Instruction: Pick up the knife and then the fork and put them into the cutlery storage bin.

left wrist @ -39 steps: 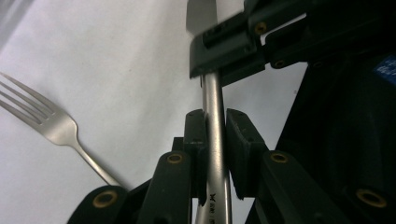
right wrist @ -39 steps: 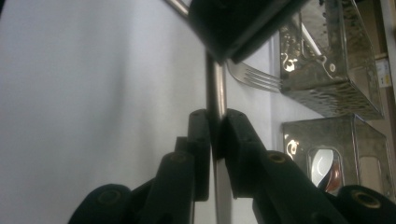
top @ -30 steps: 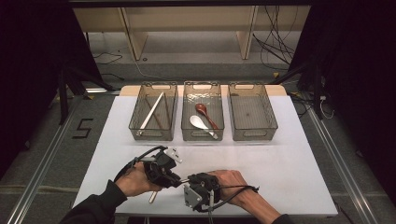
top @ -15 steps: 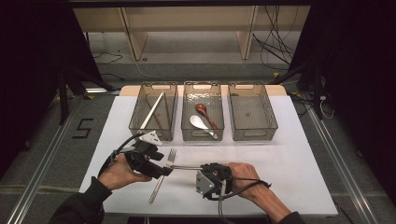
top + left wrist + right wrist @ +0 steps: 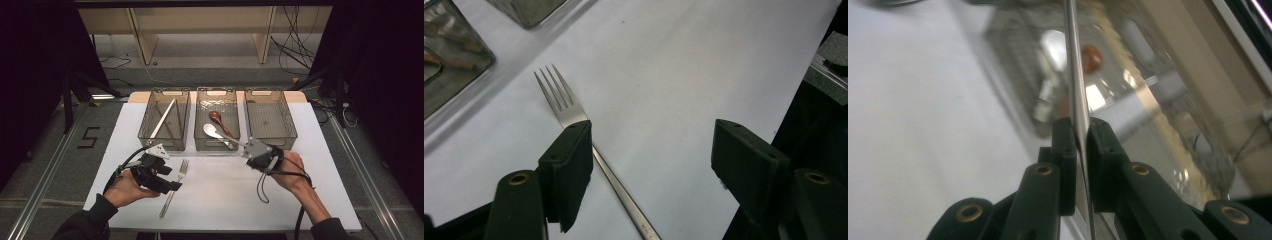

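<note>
Our left tongs [image 5: 651, 135], jaws just opened, hang released over the fork [image 5: 561, 102], which lies flat beneath their left jaw, tines pointing away. Our right tongs [image 5: 1080, 127] clench a thin utensil [image 5: 1073, 60], long axis straight ahead.

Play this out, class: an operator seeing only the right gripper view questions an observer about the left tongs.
Observer: The left tongs have just opened and stand open above the white table, gripping nothing.
Operator: Anything near them?
Observer: A silver metal fork lies flat, its handle passing under one jaw.
Operator: My right tongs pinch a thin silver metal utensil; where are they?
Observer: The high view shows them by the front corner of the middle clear plastic bin.
</note>
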`<action>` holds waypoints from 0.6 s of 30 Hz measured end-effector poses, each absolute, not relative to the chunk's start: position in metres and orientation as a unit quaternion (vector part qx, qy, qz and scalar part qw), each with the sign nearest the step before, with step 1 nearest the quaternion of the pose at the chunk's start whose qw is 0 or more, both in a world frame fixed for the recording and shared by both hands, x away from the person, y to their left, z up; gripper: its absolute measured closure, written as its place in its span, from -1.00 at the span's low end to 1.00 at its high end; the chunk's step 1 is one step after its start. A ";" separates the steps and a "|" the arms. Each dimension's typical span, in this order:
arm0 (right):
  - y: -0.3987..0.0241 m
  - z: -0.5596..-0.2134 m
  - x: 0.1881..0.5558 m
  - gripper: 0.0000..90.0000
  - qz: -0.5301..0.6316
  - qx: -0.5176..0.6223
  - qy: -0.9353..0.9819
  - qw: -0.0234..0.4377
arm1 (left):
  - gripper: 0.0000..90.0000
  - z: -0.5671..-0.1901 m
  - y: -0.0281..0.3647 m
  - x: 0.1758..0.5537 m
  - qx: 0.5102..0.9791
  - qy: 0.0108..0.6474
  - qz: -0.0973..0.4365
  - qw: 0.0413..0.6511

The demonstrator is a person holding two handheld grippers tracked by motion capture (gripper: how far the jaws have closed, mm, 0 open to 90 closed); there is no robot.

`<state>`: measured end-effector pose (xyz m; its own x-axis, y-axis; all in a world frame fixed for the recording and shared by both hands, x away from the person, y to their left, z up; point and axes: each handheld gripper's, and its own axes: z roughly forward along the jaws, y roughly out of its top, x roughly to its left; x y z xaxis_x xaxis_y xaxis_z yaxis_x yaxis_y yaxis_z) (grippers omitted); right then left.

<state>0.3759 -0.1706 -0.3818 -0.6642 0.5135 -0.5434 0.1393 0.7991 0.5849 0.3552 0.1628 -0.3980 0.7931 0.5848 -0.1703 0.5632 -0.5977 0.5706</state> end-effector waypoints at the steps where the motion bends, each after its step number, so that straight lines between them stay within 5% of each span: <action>1: -0.177 -0.379 0.382 0.88 0.257 0.205 0.873 0.361 | -0.29 -0.399 0.163 0.355 0.893 0.323 0.014 0.312; 18: -0.229 -0.373 0.485 0.87 0.255 0.433 0.809 0.304 | -0.37 -0.410 0.167 0.354 0.890 0.333 0.014 0.310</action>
<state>0.4851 -0.2292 -0.3725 -0.4408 0.8556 -0.2714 0.5449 0.4953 0.6766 0.3545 0.1666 -0.4103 0.7779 0.6014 -0.1819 0.5842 -0.5858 0.5618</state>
